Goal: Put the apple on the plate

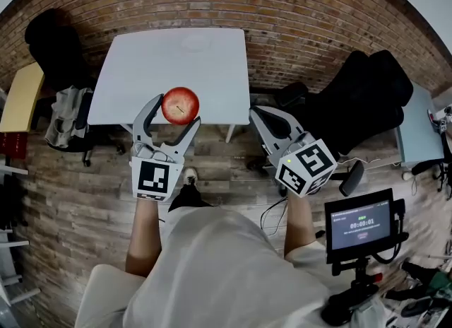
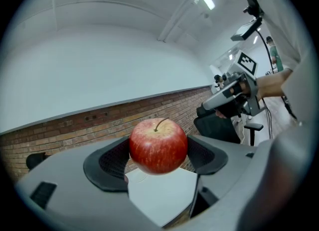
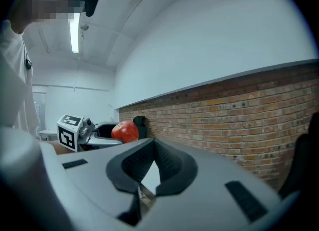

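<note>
Glossy red apple [image 1: 180,105] between dimpled matt black pads [image 2: 115,161] on the smooth grey plastic left gripper [image 1: 176,109].
Twelve o'clock: smooth matt white table [image 1: 169,65], rough brick wall [image 1: 282,8] beyond; nine o'clock: grainy wood-plank floor [image 1: 85,192].

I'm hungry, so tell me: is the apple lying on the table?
No, the apple is clamped between the left gripper's jaws, held clear of the white table.
</note>
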